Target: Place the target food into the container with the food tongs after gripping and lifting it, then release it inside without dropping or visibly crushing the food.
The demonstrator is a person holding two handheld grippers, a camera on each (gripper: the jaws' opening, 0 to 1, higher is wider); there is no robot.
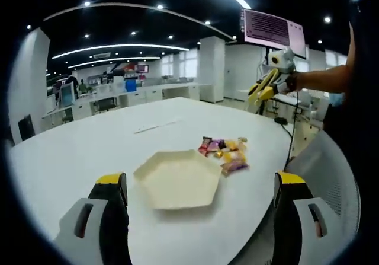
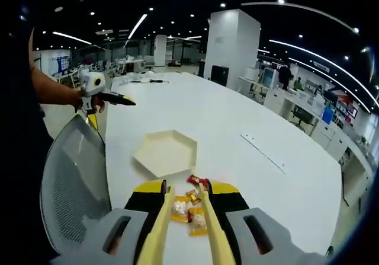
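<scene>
Wrapped snacks, a small heap of red, yellow and purple packets, lying on the white tabletop near its chair-side edge, just beside the hexagonal cream tray and none yet inside it. In the right gripper view the same heap framed between the two yellow tong blades clamped in the right gripper; blades slightly parted with nothing between them, poised above the packets; contact with any wrapper impossible to judge from this angle. Right gripper's own jaws closed around the tongs. Left gripper with jaws spread wide and empty, hovering near the near edge of the tabletop, tray between the jaw tips. Likely trouble from here: slick crinkly wrappers slipping off narrow blades on the lift; two packets pinched together and one shed short of the tray; too hard a squeeze flattening the contents; the light tray skidding if nudged by a blade. Hard to make out: how many packets, which one is the target, any print on the wrappers, and blade tips merged with the heap. Mesh chair back cutting off the near edge of the tabletop. Office background blurred by the lens.
</scene>
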